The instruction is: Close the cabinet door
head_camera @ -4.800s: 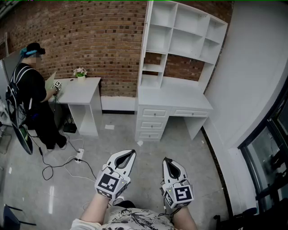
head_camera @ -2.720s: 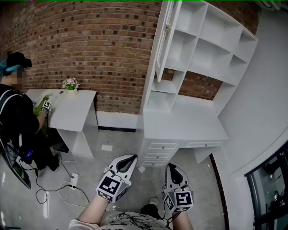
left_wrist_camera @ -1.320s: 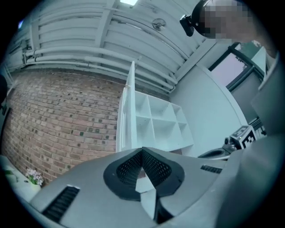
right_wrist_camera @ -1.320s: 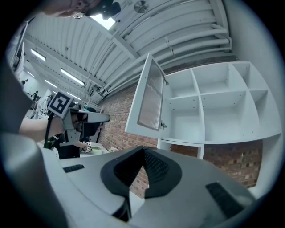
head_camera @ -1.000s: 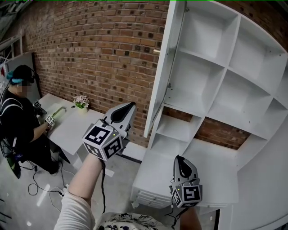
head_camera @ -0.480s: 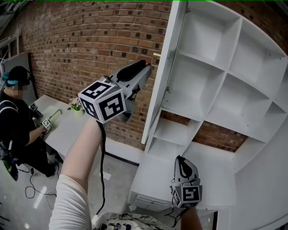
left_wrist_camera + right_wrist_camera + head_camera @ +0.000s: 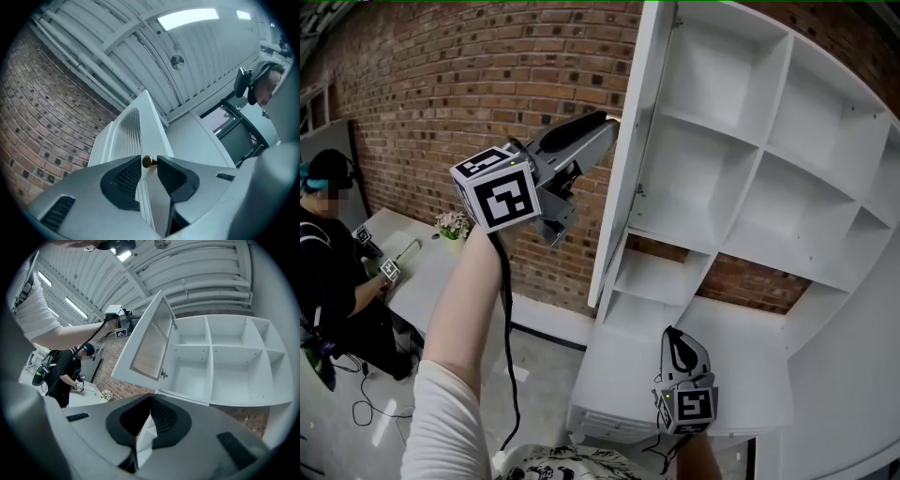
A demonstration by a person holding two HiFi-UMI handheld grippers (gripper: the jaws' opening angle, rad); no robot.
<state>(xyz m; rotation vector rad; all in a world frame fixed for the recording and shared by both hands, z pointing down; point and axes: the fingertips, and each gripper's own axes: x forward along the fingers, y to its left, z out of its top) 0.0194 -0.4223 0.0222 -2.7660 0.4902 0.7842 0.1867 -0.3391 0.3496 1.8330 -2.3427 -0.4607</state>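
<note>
A: Cabinet door (image 7: 630, 141): where does it stand in the head view?

B: Swung wide and edge-on to us, its free edge well off the shelves (image 7: 741, 141). The left gripper (image 7: 606, 125) is up at that free edge. The right gripper (image 7: 677, 336) hangs low, below the door, over the desk top (image 7: 614, 370).

A: And the left gripper view?

B: The jaws are spread and have just been opening. The brass knob (image 7: 148, 162) and the door's edge sit between the tips, but the pads aren't pressing on either.

A: So what's the risk?

B: Push now and the tips may slide off that small round knob, or a jaw may knock the ribbed panel (image 7: 127, 140) beside it. A loose hold would be the cause, I'd guess.

A: Right gripper view?

B: Its jaws are pressed together, holding nothing. From there the door (image 7: 147, 341) angles out from the shelves, which stand bare, so nothing blocks its swing shut. The brick wall (image 7: 115, 378) lies beyond the door's outer face.
</note>
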